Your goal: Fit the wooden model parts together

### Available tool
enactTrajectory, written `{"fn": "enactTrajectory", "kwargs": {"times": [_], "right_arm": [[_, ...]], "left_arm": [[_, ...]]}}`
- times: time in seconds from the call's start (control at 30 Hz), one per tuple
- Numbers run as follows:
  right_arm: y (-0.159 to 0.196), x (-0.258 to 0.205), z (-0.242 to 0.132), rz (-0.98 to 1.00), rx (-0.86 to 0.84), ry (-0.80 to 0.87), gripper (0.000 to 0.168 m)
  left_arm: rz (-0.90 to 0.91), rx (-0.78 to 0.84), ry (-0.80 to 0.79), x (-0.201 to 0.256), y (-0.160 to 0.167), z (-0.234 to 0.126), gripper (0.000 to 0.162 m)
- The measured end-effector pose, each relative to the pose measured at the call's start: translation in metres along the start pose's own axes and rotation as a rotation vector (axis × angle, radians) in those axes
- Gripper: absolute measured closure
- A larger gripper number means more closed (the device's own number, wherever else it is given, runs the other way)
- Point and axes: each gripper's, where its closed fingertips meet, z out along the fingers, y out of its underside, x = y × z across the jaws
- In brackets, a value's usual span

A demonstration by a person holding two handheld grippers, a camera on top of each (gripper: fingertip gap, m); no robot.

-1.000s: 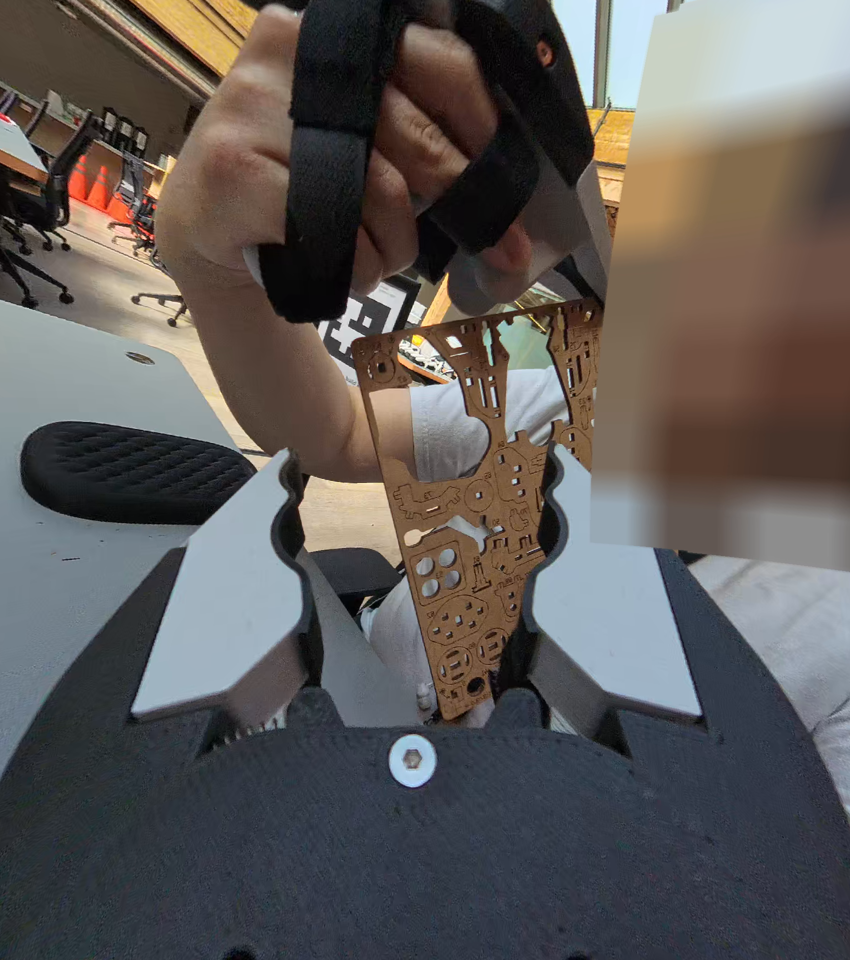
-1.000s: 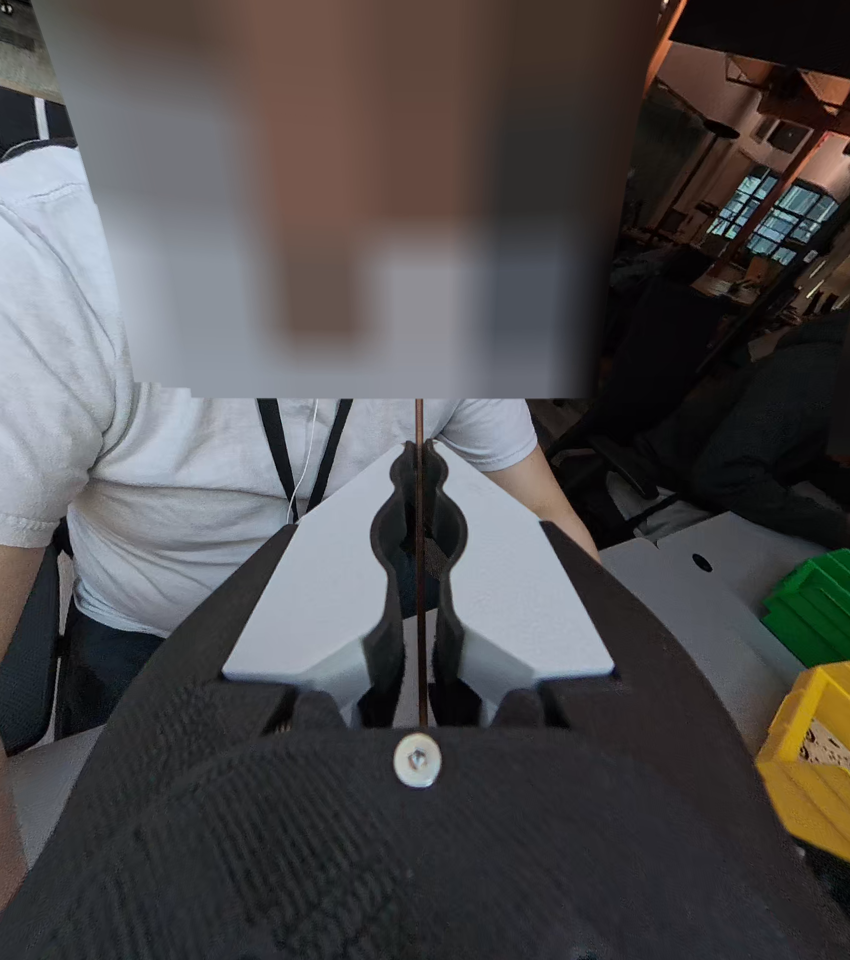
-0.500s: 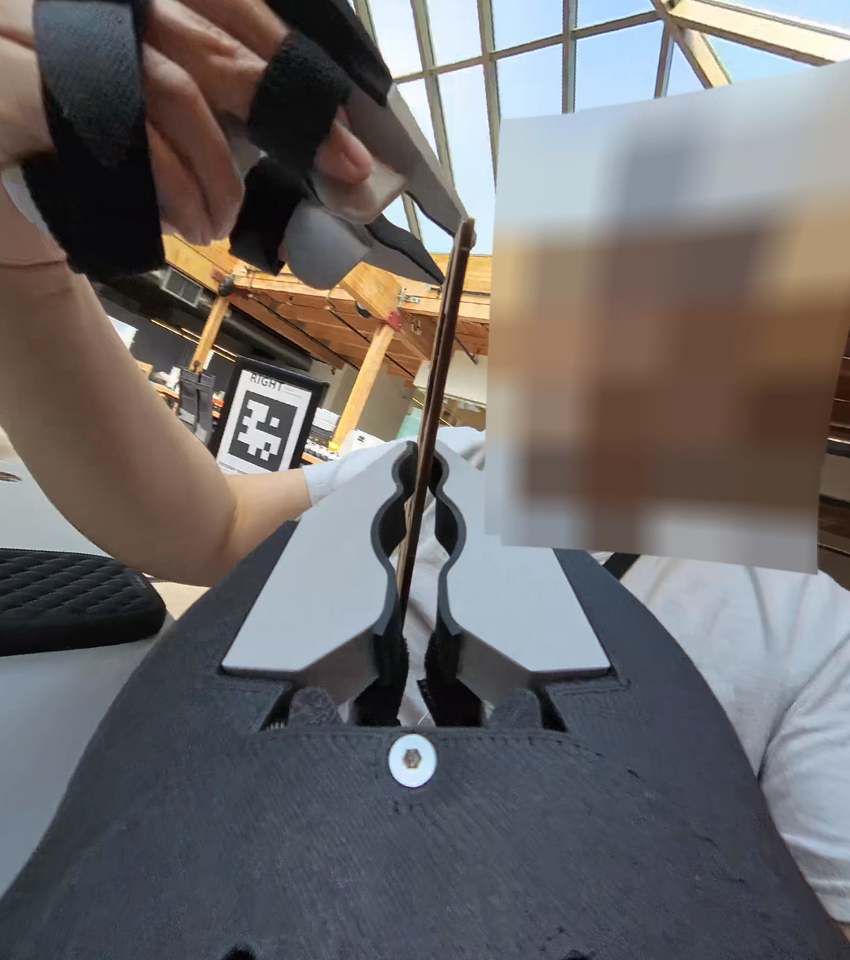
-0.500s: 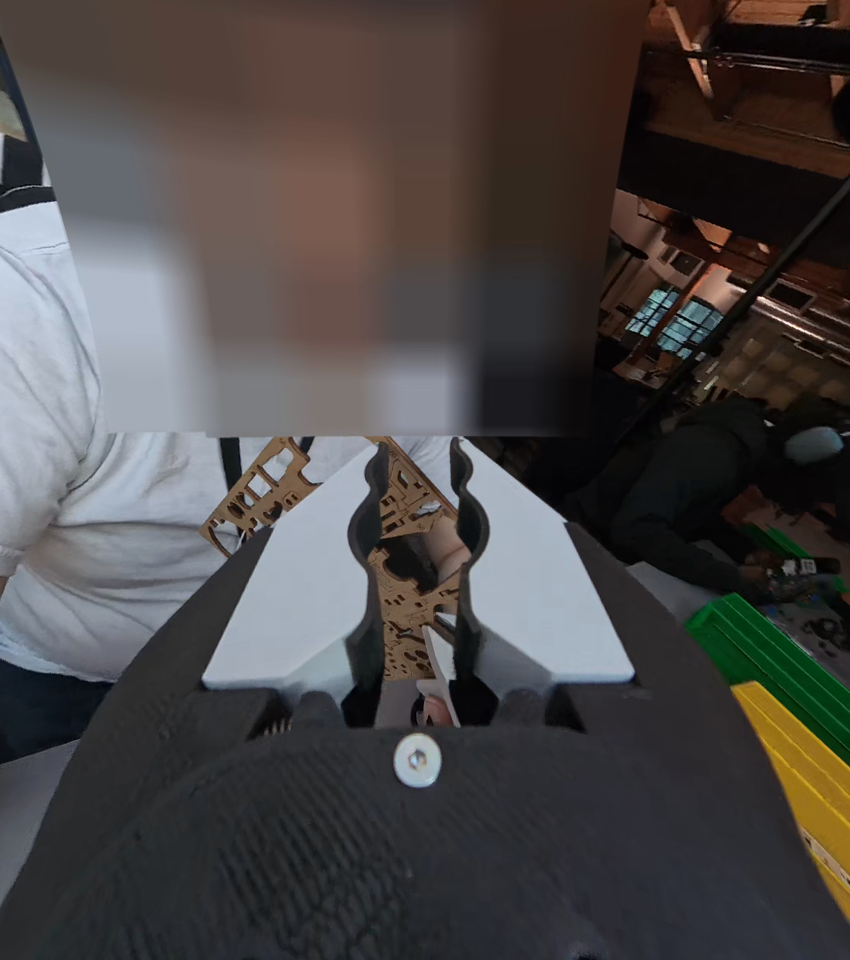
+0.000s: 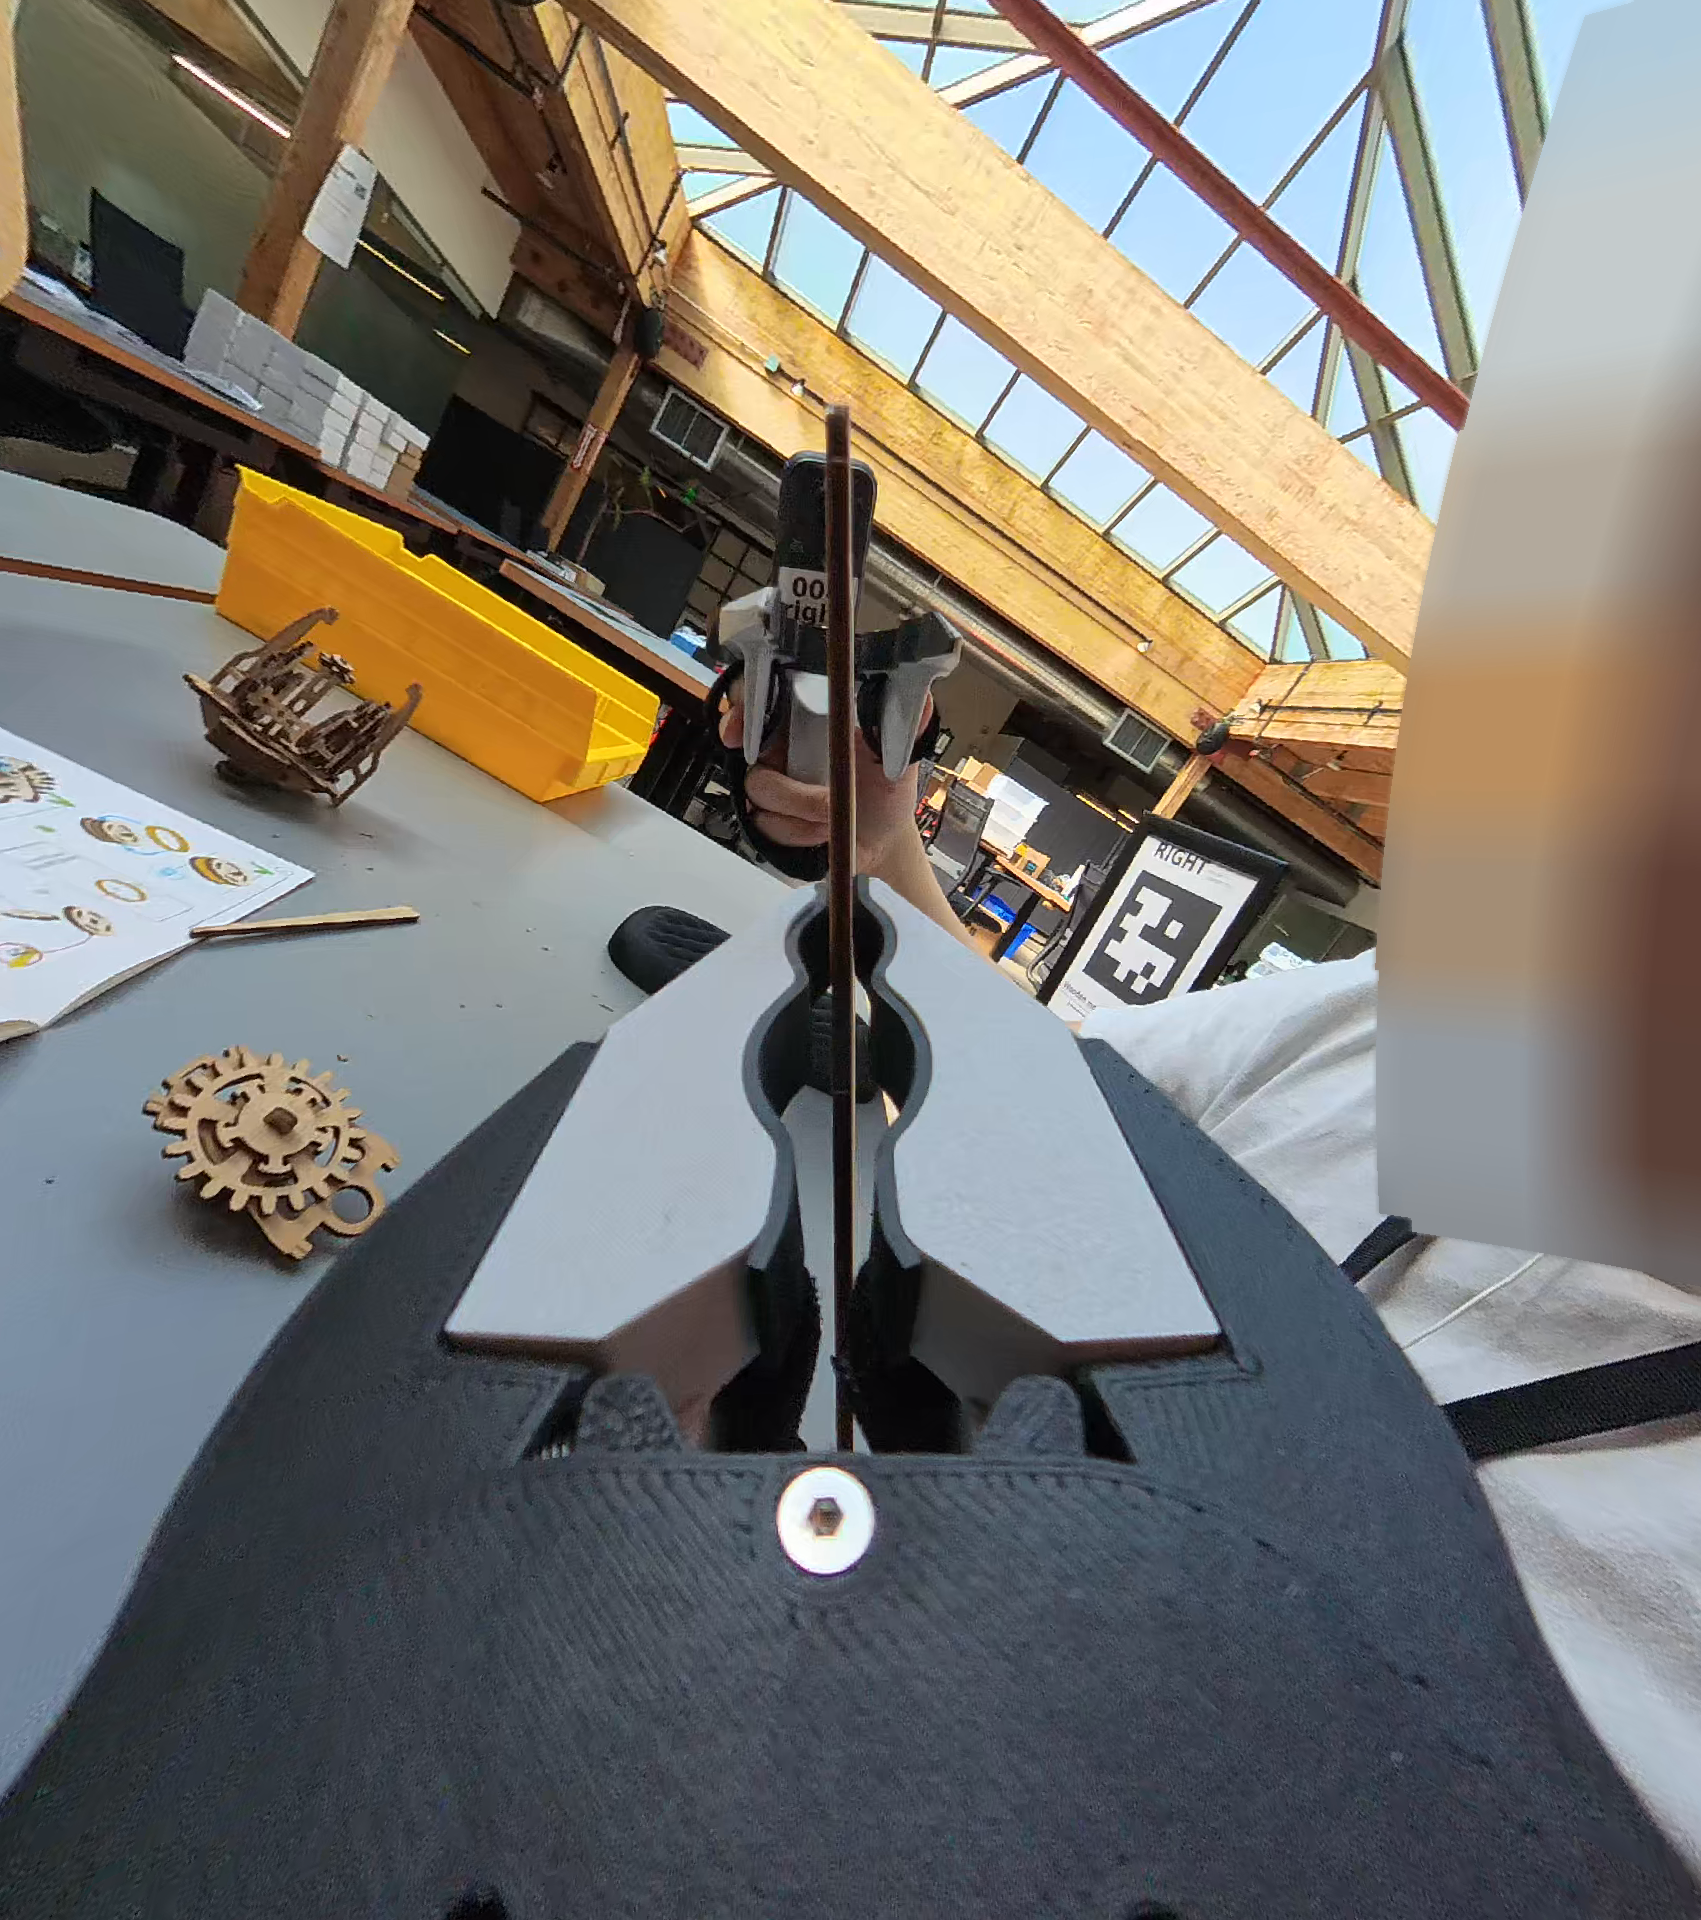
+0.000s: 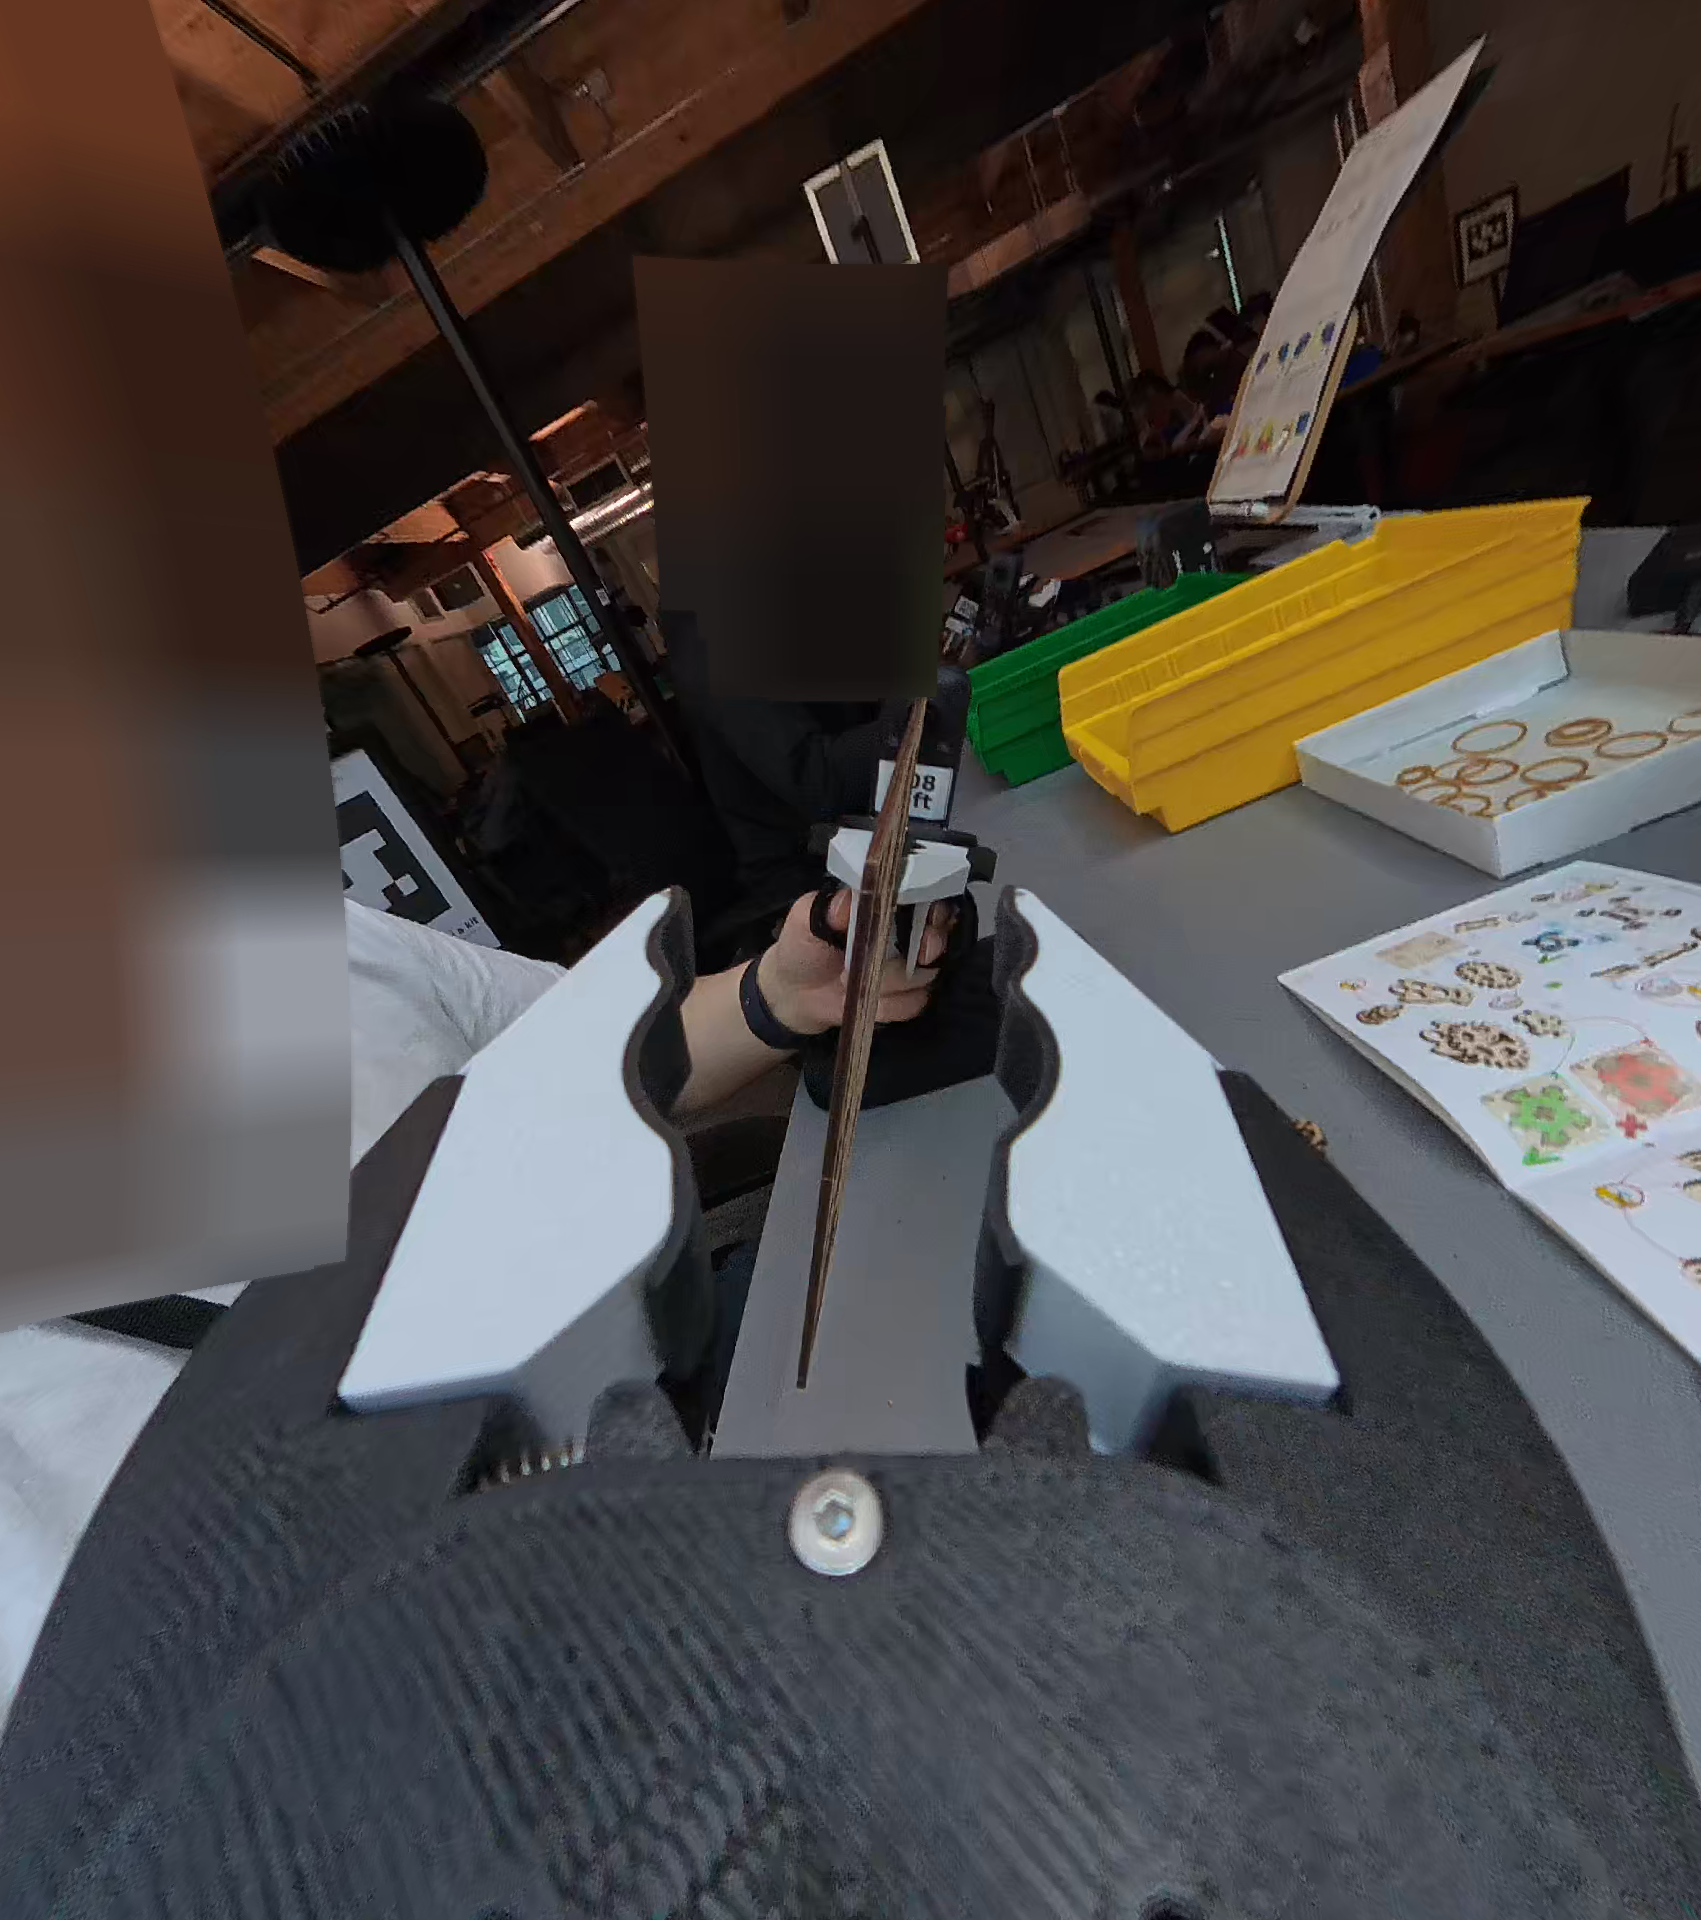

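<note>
A thin laser-cut wooden sheet [image 5: 837,644] stands edge-on, and my left gripper [image 5: 838,896] is shut on its lower part. In the right wrist view the same sheet [image 6: 861,1049] runs between the spread fingers of my right gripper [image 6: 833,920] without touching them; that gripper is open and empty. The left gripper [image 6: 900,868] shows behind the sheet there. The right gripper [image 5: 825,675] shows open beyond the sheet in the left wrist view. A wooden gear assembly [image 5: 269,1143] and a partly built wooden model [image 5: 295,707] lie on the grey table [image 5: 513,862].
An instruction booklet [image 5: 25,862] [image 6: 1604,1060], a wooden stick [image 5: 306,922] and a black pad [image 5: 664,940] lie on the table. A yellow bin [image 6: 1324,644], a green bin [image 6: 1064,665] and a white tray [image 6: 1448,691] of wooden rings stand at the back. A person sits close by.
The sheet passed from my right gripper to my left: the left shut on it, the right opened and drew back. Both views have swung towards the table.
</note>
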Motion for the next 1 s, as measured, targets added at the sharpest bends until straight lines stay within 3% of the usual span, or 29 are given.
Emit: {"fn": "enactTrajectory", "kwargs": {"times": [0.03, 0.07, 0.13, 0.2, 0.3, 0.33, 0.47, 0.53, 0.6, 0.7, 0.8, 1.0], "right_arm": [[0.014, 0.004, 0.006, 0.030, -0.050, 0.010, 0.113], [0.027, 0.005, 0.011, 0.040, -0.090, -0.004, 0.126], [0.044, 0.018, 0.014, 0.032, -0.140, 0.014, 0.168], [0.050, 0.034, 0.013, 0.069, -0.129, 0.040, 0.168], [0.065, 0.046, 0.011, 0.131, -0.192, 0.046, 0.168], [0.068, 0.049, 0.010, 0.131, -0.205, 0.053, 0.168], [0.068, 0.051, 0.013, 0.076, -0.228, 0.030, 0.168], [0.066, 0.052, 0.015, 0.042, -0.221, 0.024, 0.168], [0.064, 0.052, 0.015, 0.007, -0.217, 0.035, 0.167], [0.061, 0.051, 0.011, -0.040, -0.201, 0.051, 0.167], [0.063, 0.051, 0.006, -0.053, -0.197, 0.052, 0.166], [0.062, 0.045, 0.002, -0.058, -0.189, 0.028, 0.166]], "left_arm": [[-0.004, -0.006, -0.027, -0.004, 0.003, -0.001, 0.162], [-0.007, -0.018, -0.048, -0.007, 0.006, -0.001, 0.162], [-0.009, -0.079, -0.070, -0.012, 0.019, 0.001, 0.162], [-0.001, -0.176, -0.152, -0.026, 0.035, -0.001, 0.161], [0.128, -0.225, -0.382, -0.053, 0.011, -0.016, 0.116], [0.194, -0.237, -0.439, -0.056, -0.006, -0.018, 0.112], [0.356, -0.421, -0.444, -0.040, -0.036, 0.029, 0.113], [0.362, -0.577, -0.427, -0.040, -0.027, 0.061, 0.117], [0.351, -0.701, -0.374, -0.039, -0.014, 0.089, 0.135], [0.330, -0.900, -0.374, -0.049, 0.009, 0.105, 0.143], [0.322, -0.940, -0.379, -0.055, 0.014, 0.114, 0.154], [0.233, -0.931, -0.312, -0.049, 0.016, 0.122, 0.153]]}}
